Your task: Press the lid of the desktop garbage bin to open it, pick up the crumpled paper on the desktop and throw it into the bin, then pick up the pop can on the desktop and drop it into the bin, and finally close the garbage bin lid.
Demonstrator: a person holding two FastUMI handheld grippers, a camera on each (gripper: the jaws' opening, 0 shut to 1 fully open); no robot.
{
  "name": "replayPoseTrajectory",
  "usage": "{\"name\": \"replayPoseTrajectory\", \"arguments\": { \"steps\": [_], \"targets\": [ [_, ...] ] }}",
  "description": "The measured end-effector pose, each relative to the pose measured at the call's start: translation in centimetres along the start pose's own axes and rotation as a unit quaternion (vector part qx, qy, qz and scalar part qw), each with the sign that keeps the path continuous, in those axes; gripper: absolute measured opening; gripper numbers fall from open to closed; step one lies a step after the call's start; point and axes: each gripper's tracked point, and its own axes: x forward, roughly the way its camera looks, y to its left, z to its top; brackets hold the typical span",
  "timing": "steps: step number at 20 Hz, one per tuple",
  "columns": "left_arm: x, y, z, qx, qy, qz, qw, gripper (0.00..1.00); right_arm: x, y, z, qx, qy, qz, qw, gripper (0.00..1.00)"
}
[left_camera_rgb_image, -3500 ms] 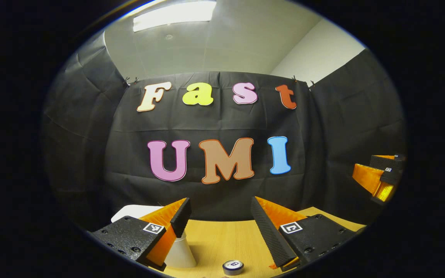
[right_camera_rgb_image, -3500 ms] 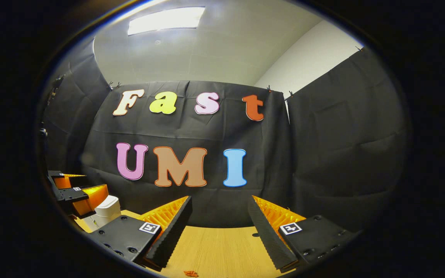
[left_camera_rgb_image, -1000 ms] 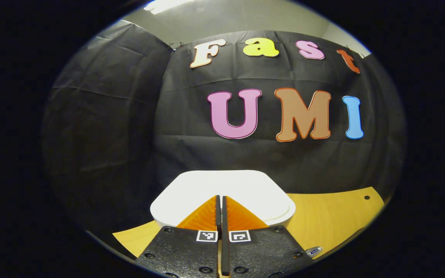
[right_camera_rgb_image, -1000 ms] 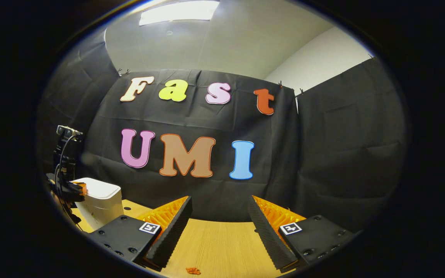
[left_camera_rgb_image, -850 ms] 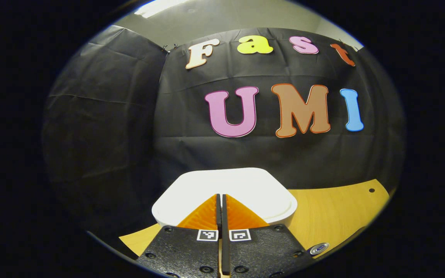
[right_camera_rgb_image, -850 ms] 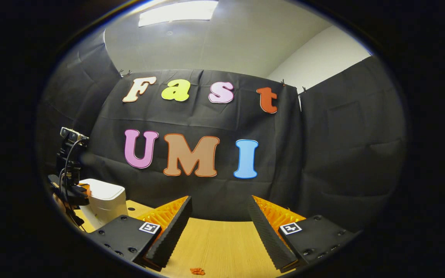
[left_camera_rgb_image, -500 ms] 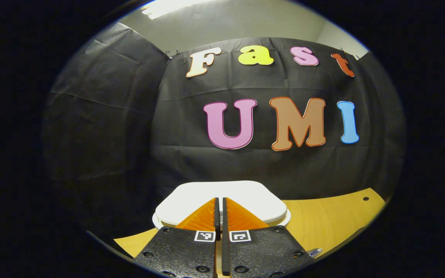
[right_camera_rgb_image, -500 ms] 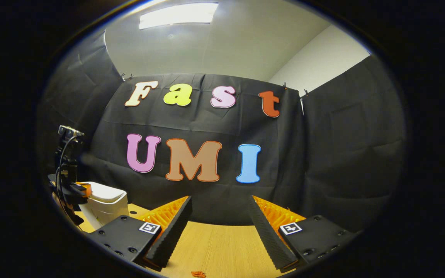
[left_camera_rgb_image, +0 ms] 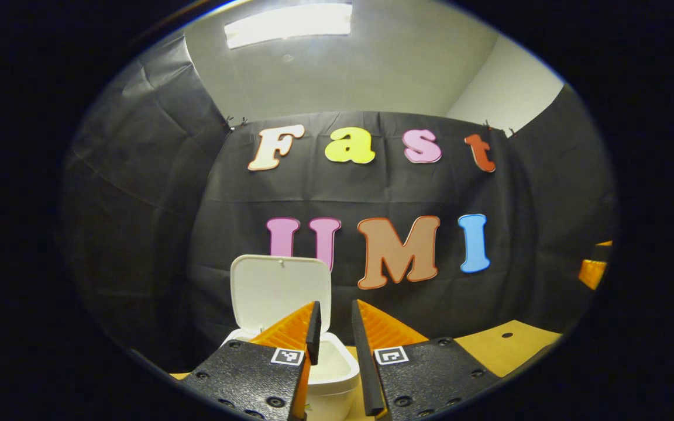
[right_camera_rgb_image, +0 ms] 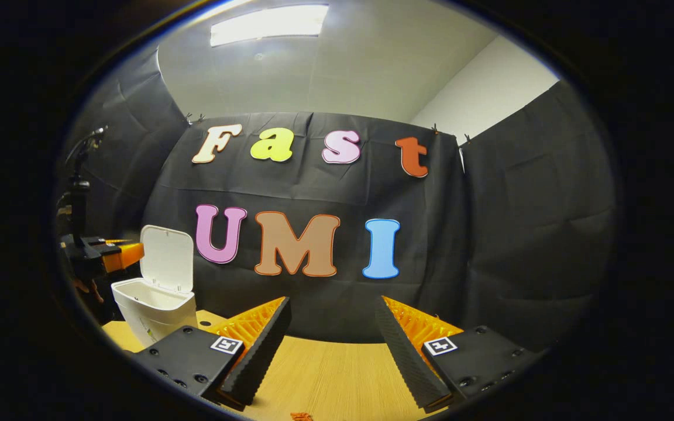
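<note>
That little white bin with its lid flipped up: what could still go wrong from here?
The lid stands upright with nothing holding it, so a knock might drop it shut before any trash goes in. The left claw hangs right over the bin, its fingers a little apart; moving off carelessly could bump the rim or tip the small bin. The right claw is open and empty over the table, so both pickups are not yet done.

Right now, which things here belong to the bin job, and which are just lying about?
Part of the job:
- garbage bin, white, on the desk
- bin lid, standing open
- left gripper, over the bin
- right gripper, open above the desk

Just lying about:
- small orange scrap on the desk
</note>
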Motion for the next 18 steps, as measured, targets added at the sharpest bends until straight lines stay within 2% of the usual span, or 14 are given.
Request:
{"name": "replayPoseTrajectory", "arguments": {
  "steps": [1,2,3,4,5,7,8,11,12,15,16,17,18],
  "targets": [
    [-0.3,-0.8,0.9,0.005,-0.012,-0.009,1.0,0.29,0.2,0.1,-0.2,0.002,0.001,0.001,1.0,0.96],
    [-0.8,-1.6,1.4,0.008,-0.019,-0.019,1.0,0.32,0.4,0.0,-0.3,0.004,0.003,0.002,1.0,0.96],
    [-1.2,-2.2,1.9,0.014,-0.026,-0.023,0.999,0.53,0.6,0.1,-0.4,0.006,0.005,0.004,1.0,0.96],
    [-1.7,-2.9,2.3,0.018,-0.032,-0.031,0.999,0.58,0.8,0.2,-0.4,0.007,0.005,0.006,1.0,0.96],
    [-2.1,-3.5,2.7,0.021,-0.035,-0.037,0.999,0.76,1.0,0.3,-0.6,0.008,0.006,0.007,1.0,0.96],
    [-2.9,-4.2,2.7,0.016,-0.036,-0.04,0.998,0.72,1.4,0.7,-1.0,0.008,0.008,0.012,1.0,0.96],
    [-3.3,-4.3,2.6,0.009,-0.032,-0.039,0.999,0.79,1.6,0.9,-1.3,0.008,0.011,0.015,1.0,0.96],
    [-4.4,-3.9,1.9,-0.008,-0.017,-0.024,1.0,0.87,2.0,1.5,-2.6,0.004,0.022,0.023,0.999,0.96],
    [-4.8,-3.6,1.5,-0.013,-0.012,-0.017,1.0,0.87,2.2,1.8,-3.2,0.002,0.027,0.026,0.999,0.96],
    [-5.6,-3.0,0.6,-0.02,0.009,-0.005,1.0,0.87,2.8,2.5,-6.2,-0.005,0.054,0.035,0.998,0.96],
    [-5.9,-2.7,0.4,-0.02,0.014,-0.001,1.0,0.94,3.1,2.8,-7.6,-0.008,0.07,0.038,0.997,0.96],
    [-6.2,-2.5,0.3,-0.021,0.018,0.002,1.0,0.9,3.2,3.0,-9.2,-0.01,0.086,0.04,0.995,0.96],
    [-6.5,-2.2,0.3,-0.021,0.02,0.006,1.0,0.93,3.3,3.1,-10.8,-0.013,0.103,0.041,0.994,0.96]
  ]
}}
